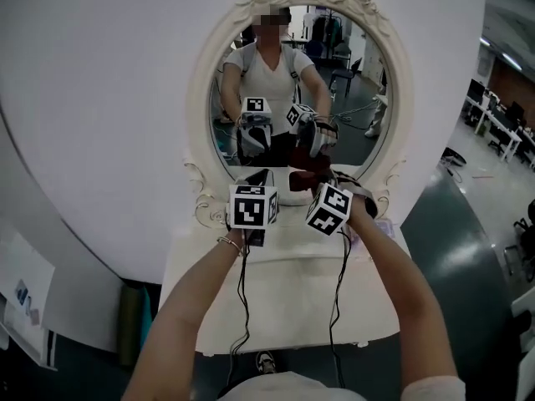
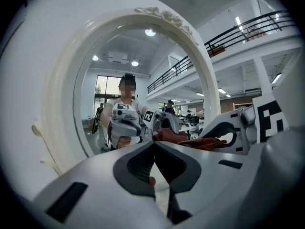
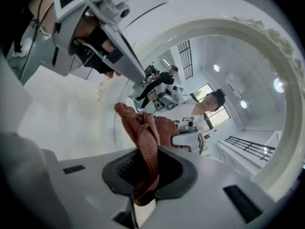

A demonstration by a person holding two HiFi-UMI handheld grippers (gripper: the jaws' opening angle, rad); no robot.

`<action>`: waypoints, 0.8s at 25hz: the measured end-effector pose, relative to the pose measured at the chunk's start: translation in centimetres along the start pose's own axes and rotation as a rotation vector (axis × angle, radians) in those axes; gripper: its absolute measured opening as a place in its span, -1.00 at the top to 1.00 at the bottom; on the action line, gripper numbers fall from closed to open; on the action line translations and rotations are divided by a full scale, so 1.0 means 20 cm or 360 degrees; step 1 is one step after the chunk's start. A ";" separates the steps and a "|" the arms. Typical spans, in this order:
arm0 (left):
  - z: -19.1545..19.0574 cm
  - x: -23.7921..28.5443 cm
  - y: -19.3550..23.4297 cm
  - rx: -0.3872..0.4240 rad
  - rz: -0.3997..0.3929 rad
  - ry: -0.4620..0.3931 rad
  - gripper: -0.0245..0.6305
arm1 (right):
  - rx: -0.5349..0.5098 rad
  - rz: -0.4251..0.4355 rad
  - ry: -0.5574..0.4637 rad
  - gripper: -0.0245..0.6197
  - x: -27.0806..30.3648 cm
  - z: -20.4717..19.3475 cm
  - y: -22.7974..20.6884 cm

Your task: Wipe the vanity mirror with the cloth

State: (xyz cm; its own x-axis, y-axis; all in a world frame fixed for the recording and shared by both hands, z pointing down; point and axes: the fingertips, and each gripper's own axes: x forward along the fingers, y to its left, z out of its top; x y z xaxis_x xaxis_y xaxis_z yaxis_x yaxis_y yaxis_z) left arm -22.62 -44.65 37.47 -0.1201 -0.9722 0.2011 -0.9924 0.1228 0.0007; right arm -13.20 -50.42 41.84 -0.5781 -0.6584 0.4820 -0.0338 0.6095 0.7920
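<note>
1. At the foot of the oval vanity mirror (image 1: 351,98), which stood upright on the white surface (image 1: 292,299), I had both claws side by side, close to the lower rim of its carved cream frame (image 1: 203,82).
2. My right claw (image 3: 145,168) was clamped on the cloth (image 3: 142,137), a reddish-brown bunch pinched between the dark pads. Its crumpled end stuck out past the tips towards the glass.
3. From the head view, the cloth (image 1: 308,167) sat low on the mirror, just above the bottom of the frame. Its reflection lay right against it, but I could not tell whether the fabric touched the glass.
4. My left claw (image 2: 153,147) was clenched, its tips meeting with nothing between them. It pointed at the lower part of the glass.
5. That left claw (image 1: 259,176) was just to the left of the right claw (image 1: 306,180), near it but apart.
6. Both claws and the cloth showed again as reflections in the glass.
</note>
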 end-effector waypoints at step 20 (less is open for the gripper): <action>1.29 -0.13 -0.27 0.0219 -0.0023 -0.0471 0.89 | -0.0246 -0.0921 -0.0192 0.74 -0.84 0.37 -1.36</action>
State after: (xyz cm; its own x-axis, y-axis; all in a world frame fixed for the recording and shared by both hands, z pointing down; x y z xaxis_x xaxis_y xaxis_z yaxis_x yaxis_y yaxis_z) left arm -17.56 -47.90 11.73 -0.0885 -0.9919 -0.0914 -0.9858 0.1003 -0.1348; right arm -8.59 -52.60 9.40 -0.5899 -0.8033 -0.0819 -0.2566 0.0904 0.9623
